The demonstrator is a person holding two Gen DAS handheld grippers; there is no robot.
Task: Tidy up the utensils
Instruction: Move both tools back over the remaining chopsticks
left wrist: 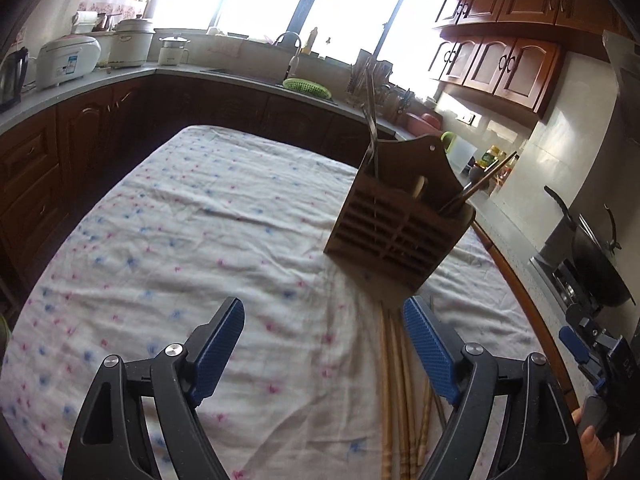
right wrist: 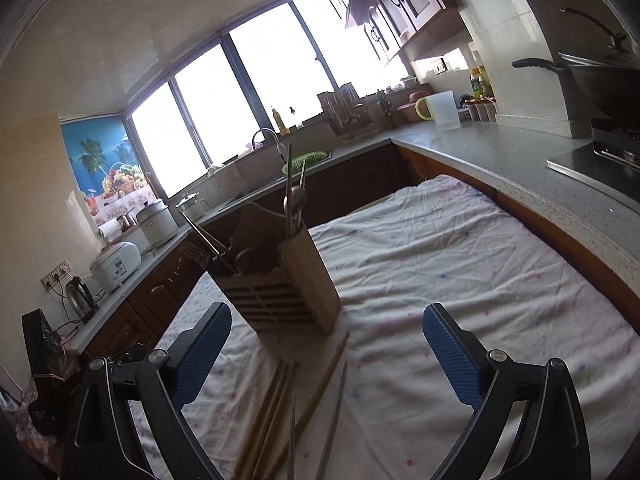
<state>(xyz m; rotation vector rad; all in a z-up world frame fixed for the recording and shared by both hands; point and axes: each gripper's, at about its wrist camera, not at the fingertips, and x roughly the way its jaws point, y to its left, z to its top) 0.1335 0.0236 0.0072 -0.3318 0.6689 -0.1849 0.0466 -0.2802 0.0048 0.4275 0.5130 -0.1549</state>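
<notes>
Chopsticks (right wrist: pixel 280 412) loose on counter (right wrist: pixel 440 280), long axis toward holder (right wrist: pixel 288 300). Right tool (right wrist: pixel 327 356) spread, empty, directly over them. Left tool (left wrist: pixel 324 344) spread, empty, chopsticks just inside its right finger.

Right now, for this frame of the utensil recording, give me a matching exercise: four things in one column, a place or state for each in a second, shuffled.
Things:
1. wooden holder
2. loose chopsticks
3. left tongs
4. green basket

Places or states:
A. at the sink under the window
B. lying flat on the cloth
C. standing upright on the cloth, utensils inside
D. open, holding nothing

Pairs: 1-C, 2-B, 3-D, 4-A
</notes>
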